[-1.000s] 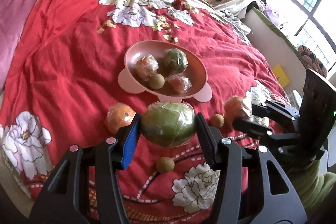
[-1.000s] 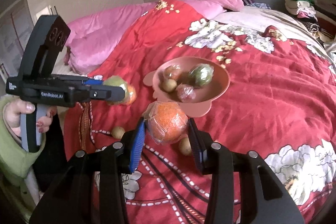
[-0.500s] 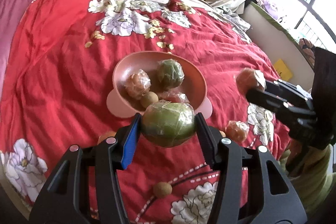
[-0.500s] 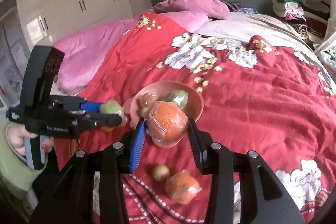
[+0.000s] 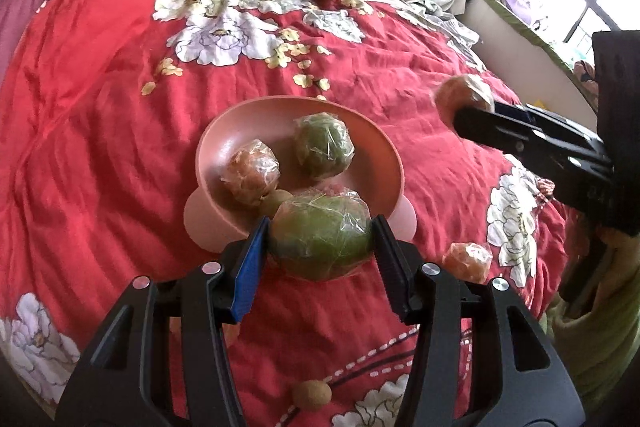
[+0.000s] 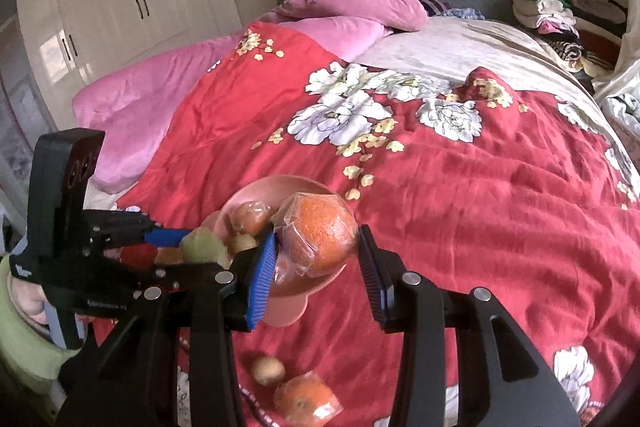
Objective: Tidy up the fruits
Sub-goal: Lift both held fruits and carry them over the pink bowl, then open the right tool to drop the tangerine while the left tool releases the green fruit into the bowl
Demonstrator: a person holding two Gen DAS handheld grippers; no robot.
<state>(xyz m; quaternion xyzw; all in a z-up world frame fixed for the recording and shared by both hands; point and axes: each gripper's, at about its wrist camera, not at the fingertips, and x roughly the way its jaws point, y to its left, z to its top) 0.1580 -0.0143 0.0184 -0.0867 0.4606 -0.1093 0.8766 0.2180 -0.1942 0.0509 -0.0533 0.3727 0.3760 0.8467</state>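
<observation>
1. The left gripper point(image 5: 320, 243) pinches a wrapped green fruit point(image 5: 320, 237) over the near rim of the pink bowl point(image 5: 208, 147).
2. The right gripper point(image 6: 318, 255) pinches a wrapped orange point(image 6: 318, 235), apparently above the bowl's edge.

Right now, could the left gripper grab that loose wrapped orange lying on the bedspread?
Probably not yet: the left gripper is shut on a wrapped green fruit, so the loose orange must wait, though nothing covers it.

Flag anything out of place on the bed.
Loose fruit sits on the red quilt outside the pink bowl: a wrapped orange and a small brown fruit. Nothing looks spilled or damaged.
</observation>
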